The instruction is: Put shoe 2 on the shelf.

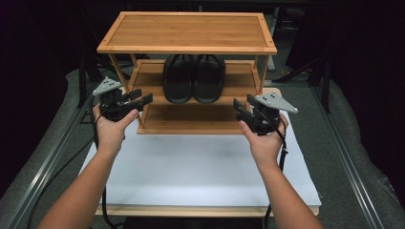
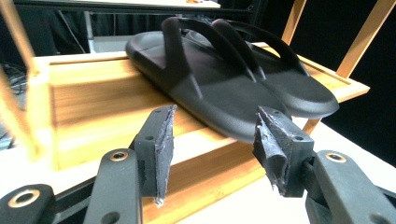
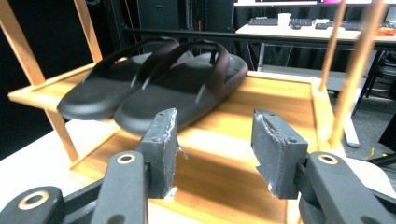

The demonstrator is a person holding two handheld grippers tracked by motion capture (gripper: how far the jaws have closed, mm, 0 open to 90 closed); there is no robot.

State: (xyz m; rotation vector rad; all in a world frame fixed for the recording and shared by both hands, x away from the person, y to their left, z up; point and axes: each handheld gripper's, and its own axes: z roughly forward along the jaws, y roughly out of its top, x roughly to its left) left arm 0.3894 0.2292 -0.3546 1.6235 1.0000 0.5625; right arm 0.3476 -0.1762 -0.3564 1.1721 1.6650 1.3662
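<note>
High view: both claws flank the bamboo rack (image 1: 187, 33), slippers (image 1: 193, 78) on the middle shelf.
Left claw (image 1: 142, 97) and right claw (image 1: 239, 108) are spread, empty; each should approach a slipper squarely.

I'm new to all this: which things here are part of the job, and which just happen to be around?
Part of the job:
- black sandals
- bamboo shoe rack
- left gripper
- right gripper

Just around:
- white board
- keyboard on far desk

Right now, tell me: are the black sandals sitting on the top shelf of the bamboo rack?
No, the black sandals lie side by side on the middle shelf, under the top shelf.
</note>
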